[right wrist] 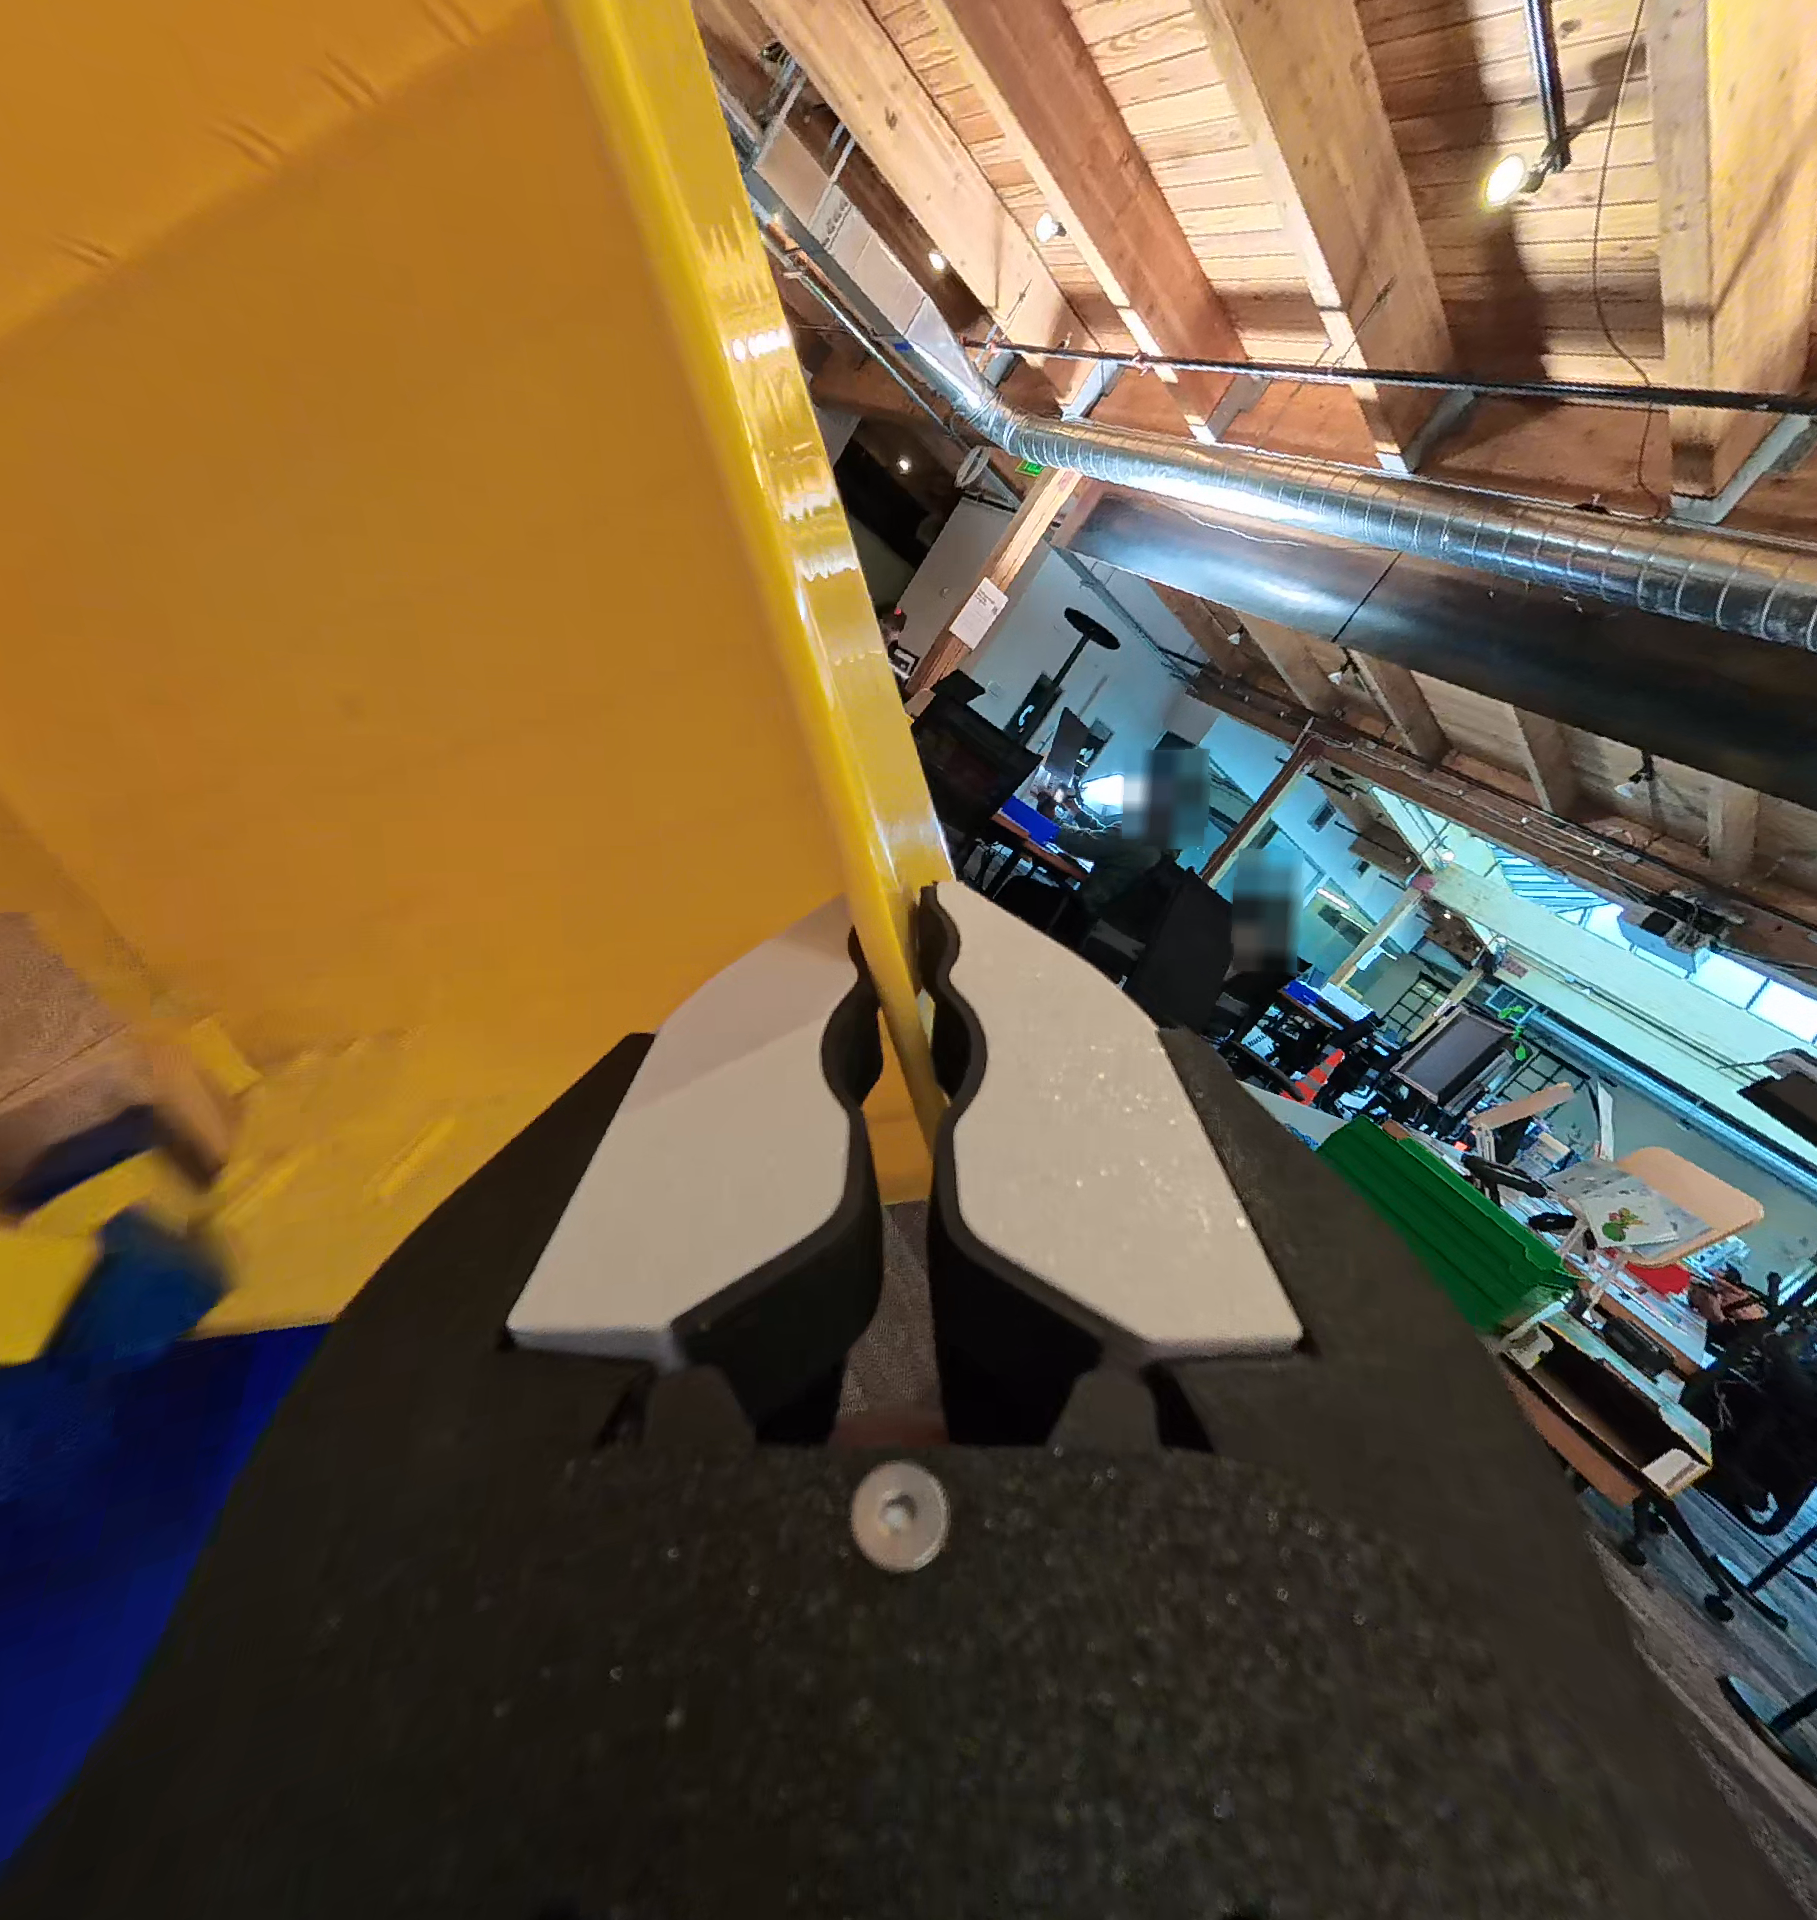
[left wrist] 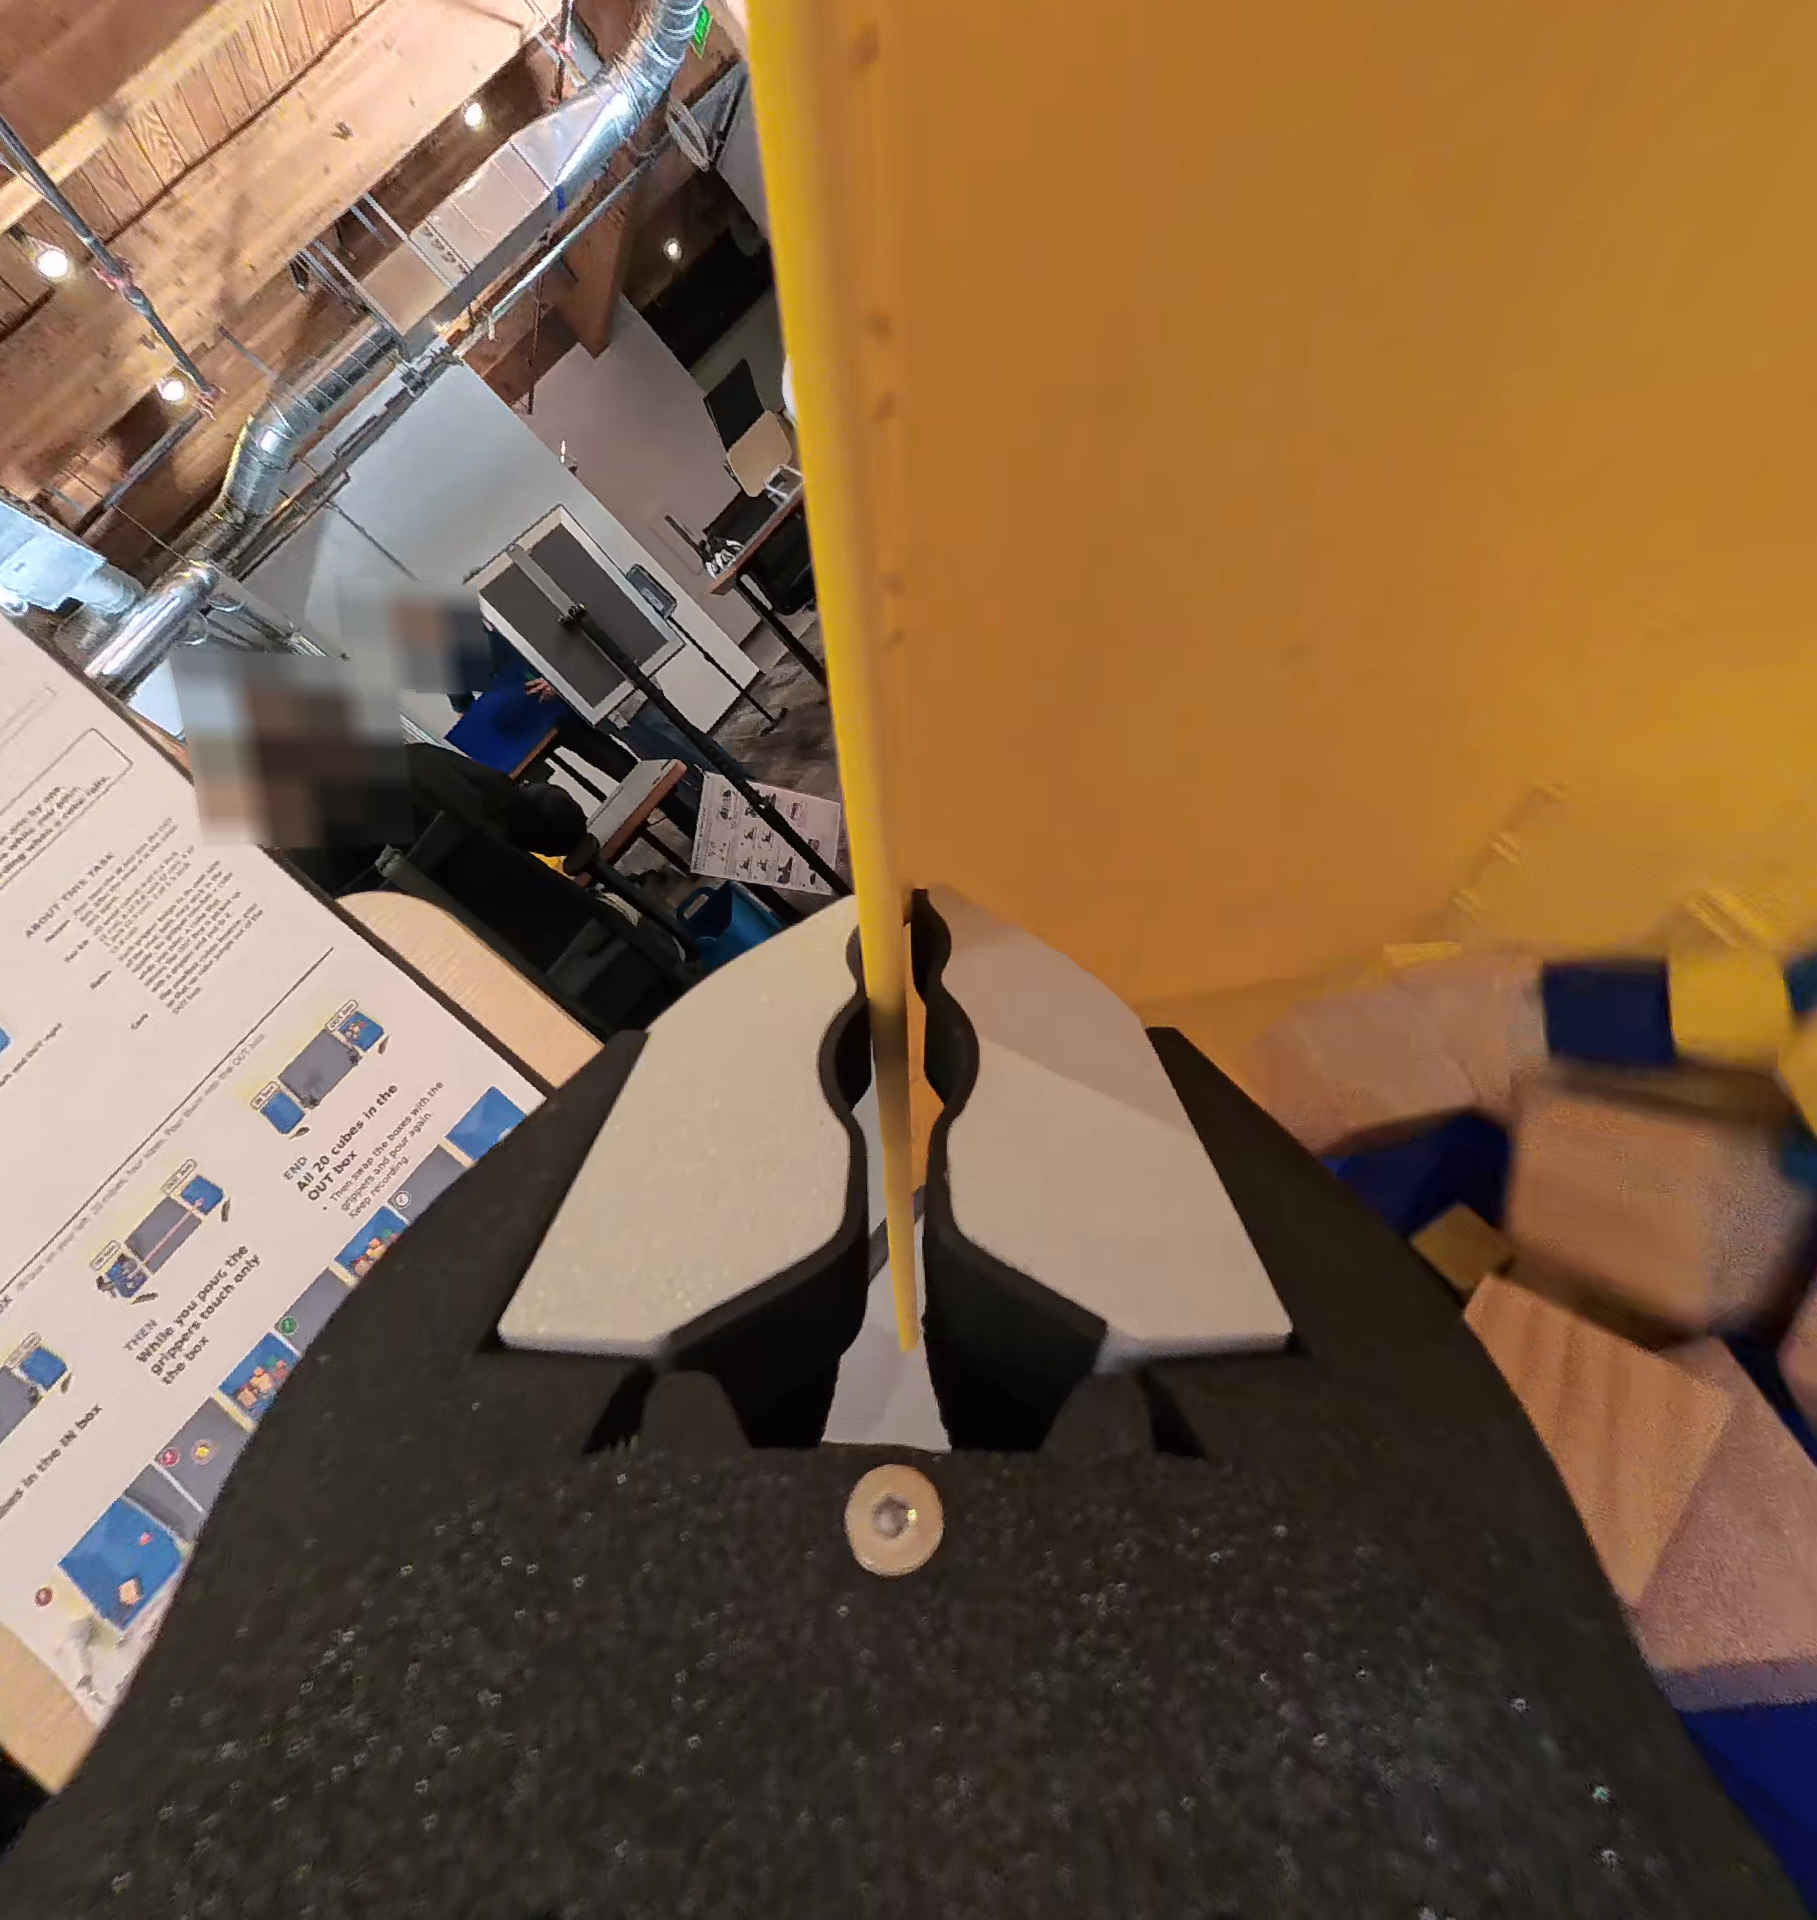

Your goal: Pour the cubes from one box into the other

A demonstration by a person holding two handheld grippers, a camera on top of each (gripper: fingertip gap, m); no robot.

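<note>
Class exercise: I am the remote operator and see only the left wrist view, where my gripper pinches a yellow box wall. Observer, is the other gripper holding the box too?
Observer: Yes. The right gripper is shut on the opposite wall of the tilted yellow plastic box.
Operator: What lies beyond that gripper?
Observer: A green plastic bin on a far table; your view lacks it.
Operator: Do cubes show there?
Observer: Yes, blurred wooden, blue and yellow cubes at the yellow box's lower left, above the blue box.
</note>
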